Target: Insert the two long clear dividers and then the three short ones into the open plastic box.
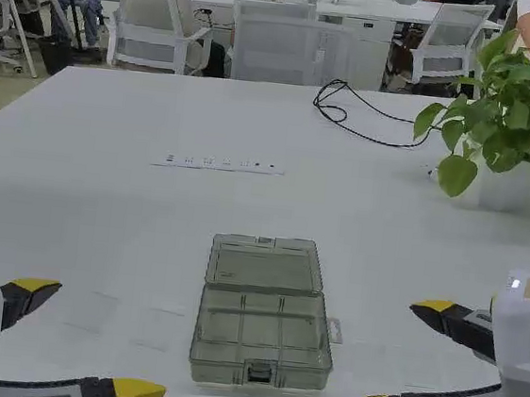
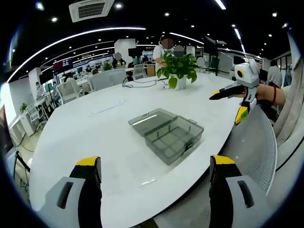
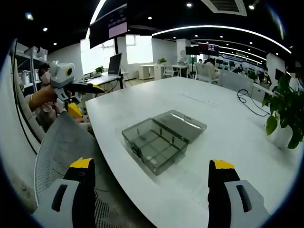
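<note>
Left gripper (image 1: 89, 341) left of box (image 1: 264, 326), right gripper (image 1: 385, 361) right of it, fingers (image 1: 135, 394) released, empty. Faint clear dividers (image 2: 147, 182) near box's left, barely visible. Box open on counter (image 1: 253, 131), lid (image 1: 265, 263) flat behind. Risk: misjudged pinch on thin clear strip, slip, or box shoved.

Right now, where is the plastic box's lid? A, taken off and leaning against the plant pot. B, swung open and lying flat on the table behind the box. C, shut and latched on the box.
B: the lid lies open and flat on the table, joined along the far edge of the plastic box.
</note>
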